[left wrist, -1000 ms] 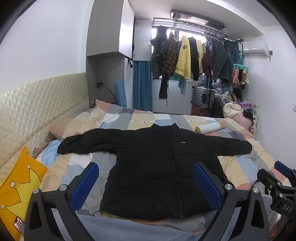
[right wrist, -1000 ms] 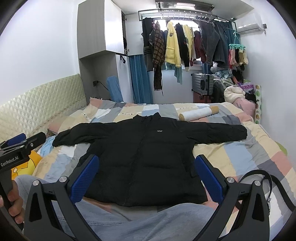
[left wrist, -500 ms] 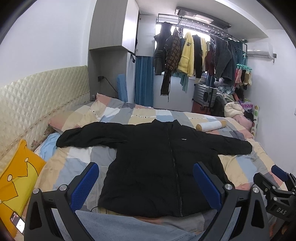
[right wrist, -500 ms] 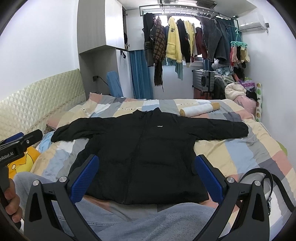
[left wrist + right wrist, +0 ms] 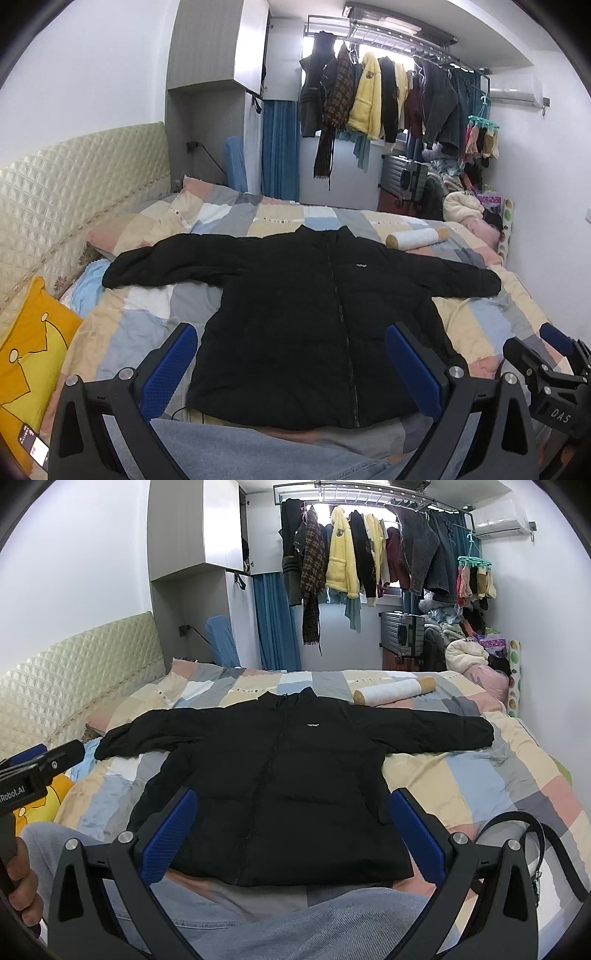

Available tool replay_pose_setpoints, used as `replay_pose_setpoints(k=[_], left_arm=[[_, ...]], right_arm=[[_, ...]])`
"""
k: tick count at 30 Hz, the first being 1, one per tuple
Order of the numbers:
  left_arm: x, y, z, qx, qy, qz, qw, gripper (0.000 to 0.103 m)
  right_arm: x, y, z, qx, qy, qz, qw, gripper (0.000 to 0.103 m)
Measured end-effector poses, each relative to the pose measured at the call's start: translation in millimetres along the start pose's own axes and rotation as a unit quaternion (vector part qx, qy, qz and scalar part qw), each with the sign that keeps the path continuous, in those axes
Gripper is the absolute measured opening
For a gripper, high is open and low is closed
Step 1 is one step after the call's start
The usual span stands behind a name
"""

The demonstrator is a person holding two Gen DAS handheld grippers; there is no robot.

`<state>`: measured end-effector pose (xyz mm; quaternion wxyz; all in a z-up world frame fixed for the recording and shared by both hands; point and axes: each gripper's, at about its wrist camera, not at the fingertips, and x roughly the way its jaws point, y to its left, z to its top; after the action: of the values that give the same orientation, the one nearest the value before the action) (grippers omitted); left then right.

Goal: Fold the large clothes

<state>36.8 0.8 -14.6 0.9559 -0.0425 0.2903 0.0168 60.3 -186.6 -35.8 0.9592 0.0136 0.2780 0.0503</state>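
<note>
A black puffer jacket (image 5: 314,314) lies flat, front up and zipped, on the patchwork bed (image 5: 140,325), both sleeves spread out sideways. It also shows in the right wrist view (image 5: 280,775). My left gripper (image 5: 291,365) is open and empty, held above the jacket's hem. My right gripper (image 5: 295,834) is open and empty, also above the hem. The right gripper's body shows at the right edge of the left view (image 5: 546,373); the left gripper's body shows at the left edge of the right view (image 5: 33,771).
A rolled white towel (image 5: 417,238) lies behind the right sleeve. A yellow pillow (image 5: 33,336) and a phone (image 5: 35,446) sit at the left. A black strap (image 5: 517,845) lies at the right. The person's jeans-clad knees (image 5: 295,919) are in front. Clothes hang on a rack (image 5: 380,92).
Both grippers have risen and tilted a little, so the jacket sits lower and smaller in view. The jacket has not moved. Both grippers stay open.
</note>
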Motion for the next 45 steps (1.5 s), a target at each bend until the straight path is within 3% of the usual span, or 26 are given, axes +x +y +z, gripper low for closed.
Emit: replay_pose_setpoints(k=[28, 33, 41, 45], left_arm=[[29, -7, 6, -0.014, 0.026, 0.003, 0.9996, 0.103], [41, -15, 24, -0.024, 0.027, -0.007, 0.9993, 0.103], [49, -31, 80, -0.015, -0.011, -0.008, 0.9998, 0.103], [58, -32, 102, -0.061, -0.016, -0.071, 0.9955, 0.103]], right_arm=[[31, -11, 15, 0.005, 0.025, 0.021, 0.999, 0.103], [29, -21, 27, 0.017, 0.008, 0.031, 0.999, 0.103], [31, -43, 71, 0.015, -0.03, 0.016, 0.999, 0.103], [42, -59, 94, 0.023, -0.05, -0.002, 0.999, 0.103]])
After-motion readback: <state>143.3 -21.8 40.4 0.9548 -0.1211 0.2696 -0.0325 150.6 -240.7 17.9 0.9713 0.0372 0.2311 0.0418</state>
